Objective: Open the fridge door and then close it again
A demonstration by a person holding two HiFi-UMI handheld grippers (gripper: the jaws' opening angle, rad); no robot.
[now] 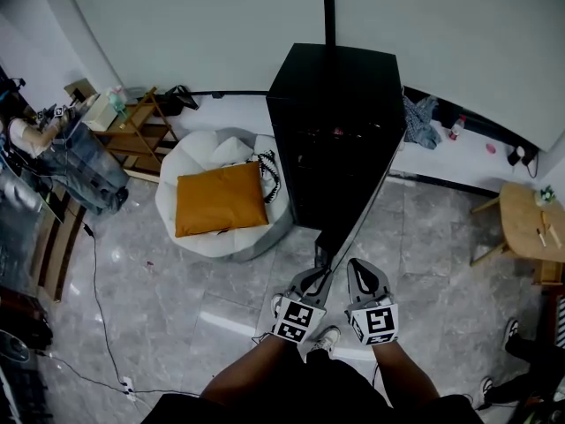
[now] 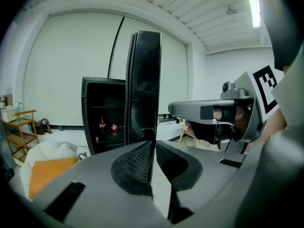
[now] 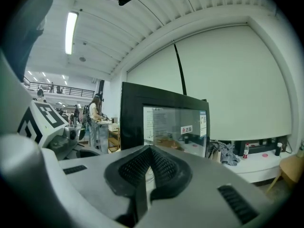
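"Judging the grip first, where did things stand?" asked the first.

"The fridge (image 1: 335, 104) stood near the wall with its door (image 2: 143, 80) swung wide open, edge-on to the left gripper (image 2: 153, 144). Its fingers (image 2: 137, 160) were drawn in to a slit, and the tips appeared to pinch the door's free edge. The right gripper (image 3: 151, 148) hung just beside the door's glass face, its fingers closed on nothing."

"So what could have gone wrong?"

"I'd say the hold was the weak point. Only the tips seemed to be on the edge, so a push at an angle could have let the door slip out and drift. A hard swing might have slammed it and rattled the bottles (image 2: 101, 124) on the shelf inside. The right gripper was also near enough to the glass to be knocked if the door swung wider."

"Any writing?"

"A small white label (image 3: 186, 128) on the glass carried a red mark and dark characters, too small to read. The pale fine print beside it was illegible too. One bottle had a red label, but the brand couldn't be made out. The marker cubes (image 1: 298, 321) bore only black-and-white squares."
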